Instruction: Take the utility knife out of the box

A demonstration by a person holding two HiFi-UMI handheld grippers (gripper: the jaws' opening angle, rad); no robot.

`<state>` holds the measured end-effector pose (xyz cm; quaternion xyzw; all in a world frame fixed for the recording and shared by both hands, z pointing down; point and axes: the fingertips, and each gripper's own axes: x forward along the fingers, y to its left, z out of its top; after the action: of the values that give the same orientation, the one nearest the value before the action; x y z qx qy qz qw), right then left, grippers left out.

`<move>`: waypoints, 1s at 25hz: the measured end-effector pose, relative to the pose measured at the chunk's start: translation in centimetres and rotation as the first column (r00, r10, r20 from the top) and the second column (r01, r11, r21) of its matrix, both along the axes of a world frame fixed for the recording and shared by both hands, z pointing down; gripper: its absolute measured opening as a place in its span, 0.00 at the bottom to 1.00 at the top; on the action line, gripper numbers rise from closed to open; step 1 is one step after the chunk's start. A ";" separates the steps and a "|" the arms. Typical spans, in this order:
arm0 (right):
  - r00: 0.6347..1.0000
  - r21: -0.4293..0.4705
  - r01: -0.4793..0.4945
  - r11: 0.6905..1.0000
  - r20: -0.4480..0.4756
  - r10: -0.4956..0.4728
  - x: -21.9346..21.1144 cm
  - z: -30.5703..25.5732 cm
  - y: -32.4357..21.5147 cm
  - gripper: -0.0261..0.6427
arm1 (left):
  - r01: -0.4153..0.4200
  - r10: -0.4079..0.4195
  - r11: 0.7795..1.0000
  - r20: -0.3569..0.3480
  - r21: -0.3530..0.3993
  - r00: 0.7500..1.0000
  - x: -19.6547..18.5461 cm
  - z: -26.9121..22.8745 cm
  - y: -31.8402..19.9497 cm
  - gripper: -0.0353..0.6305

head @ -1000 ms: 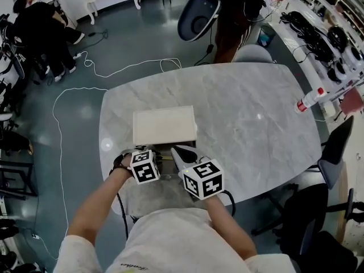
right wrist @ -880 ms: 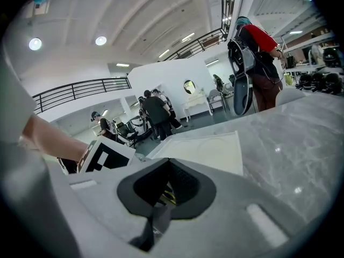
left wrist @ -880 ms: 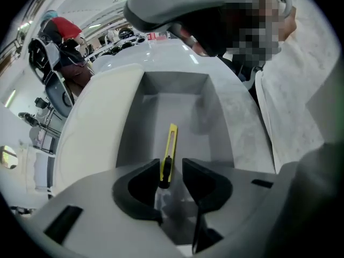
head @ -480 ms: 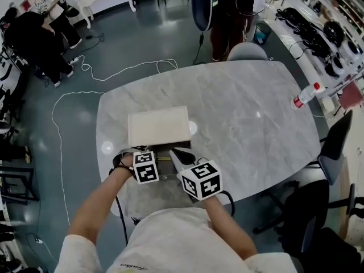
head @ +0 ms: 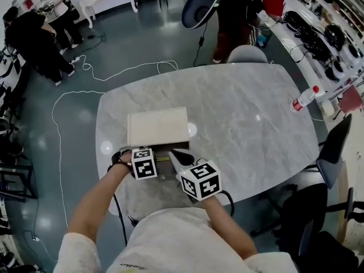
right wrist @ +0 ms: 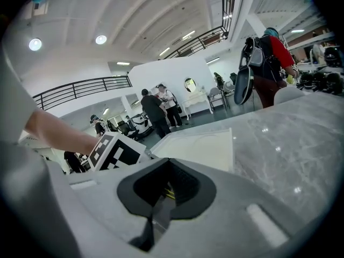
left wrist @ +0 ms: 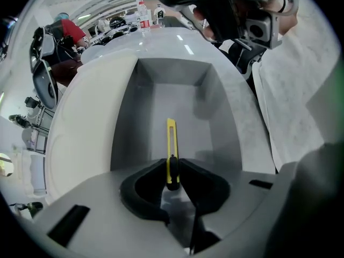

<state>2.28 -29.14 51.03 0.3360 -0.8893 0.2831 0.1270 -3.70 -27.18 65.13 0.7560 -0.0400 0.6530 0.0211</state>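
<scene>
as nothing shifts, left tool still grips utility knife.

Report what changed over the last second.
Nothing on the table visibly moved. The left gripper, shut on the utility knife in the box, and the right gripper beside it sit where they were, the lid too. Only the standing person beyond the table shifted.

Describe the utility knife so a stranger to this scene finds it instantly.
At the near edge of the marble table, by the person, sits an open grey box. The utility knife runs lengthwise inside it, one end pinched in the left tool. It is the only thing in the box: slim, bright yellow against the grey.
</scene>
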 end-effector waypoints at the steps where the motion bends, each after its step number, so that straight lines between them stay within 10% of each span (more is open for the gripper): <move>1: 1.000 0.000 0.003 1.000 -0.001 -0.003 -0.1 -0.1 0.0 0.05 | 0.000 0.000 1.000 0.000 0.004 1.000 0.0 -0.1 0.1 0.16; 16: 1.000 0.025 -0.013 1.000 -0.007 0.013 0.1 -1.1 0.9 0.05 | 0.081 -0.072 0.993 -0.111 0.084 0.991 0.7 -1.9 0.7 0.15; 25: 0.999 0.057 -0.031 0.998 -0.007 0.031 0.1 -2.3 0.9 0.05 | 0.225 -0.177 0.962 -0.274 0.155 0.945 1.2 -5.8 -0.1 0.15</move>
<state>2.36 -28.25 48.70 0.3543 -0.8911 0.2585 0.1167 -2.55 -27.25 59.37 0.8251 -0.1743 0.5369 0.0230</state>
